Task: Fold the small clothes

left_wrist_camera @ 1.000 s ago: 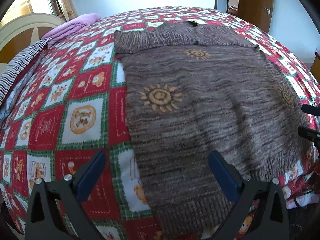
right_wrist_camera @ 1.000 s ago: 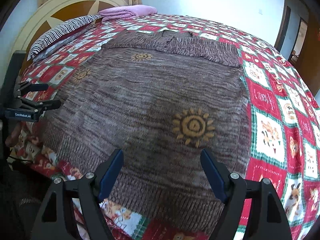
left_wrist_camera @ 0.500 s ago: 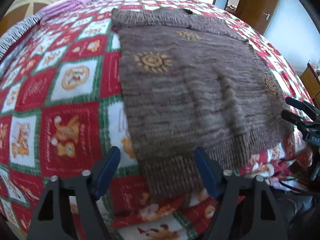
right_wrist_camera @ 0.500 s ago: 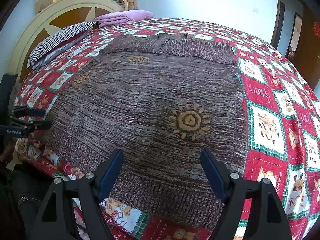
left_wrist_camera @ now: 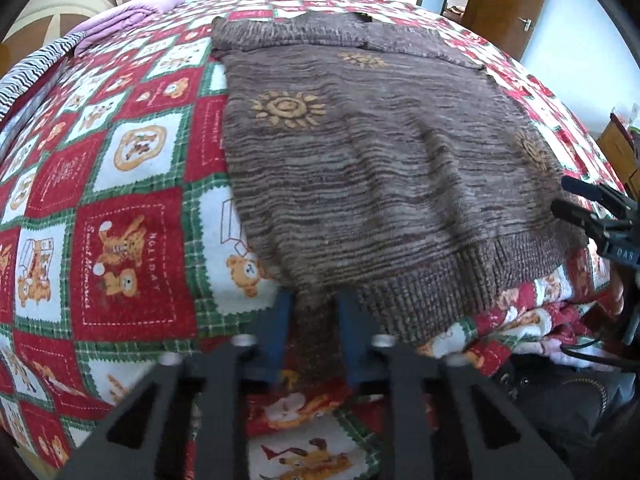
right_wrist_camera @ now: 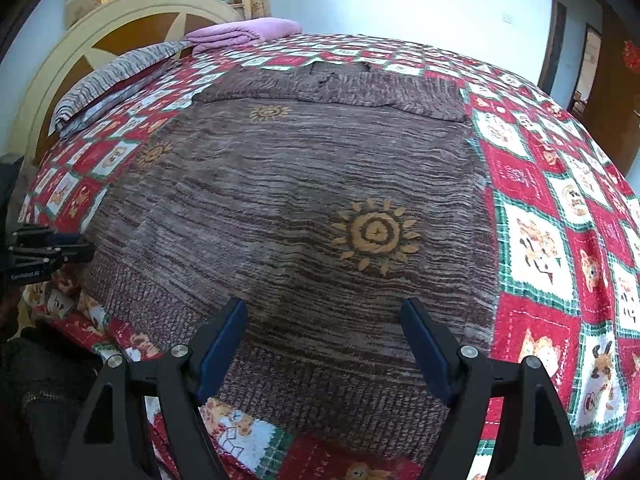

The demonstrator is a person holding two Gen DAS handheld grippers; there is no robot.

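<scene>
Brown knit fills most of what I see: the sweater (left_wrist_camera: 384, 168) lies flat on the red, white and green patchwork quilt (left_wrist_camera: 120, 184), its ribbed hem toward me at the bed's near edge and its folded-in sleeves across the far end.

On my left gripper (left_wrist_camera: 313, 332) the blue pads (left_wrist_camera: 280, 332) have closed in on the hem's left corner. A bunched strip of the ribbing runs between them, and the knit around it is drawn up into a slight peak. From the right wrist view that same gripper (right_wrist_camera: 60, 248) shows at the far left edge, its fingers drawn together right at the sweater's border.

My right gripper (right_wrist_camera: 324, 344) has its fingers spread wide apart, holding nothing. Its blue pads (right_wrist_camera: 224, 344) frame a stretch of the hem near the sweater's right side; I cannot tell whether they touch the fabric or hover just over it. In the left wrist view it (left_wrist_camera: 588, 208) sits beside the hem's right corner.

An orange sun motif (right_wrist_camera: 376, 234) lies just beyond the open fingers. At the head of the bed rest a striped pillow (right_wrist_camera: 116, 80) and a folded pink blanket (right_wrist_camera: 244, 32), both well apart from the sweater.
</scene>
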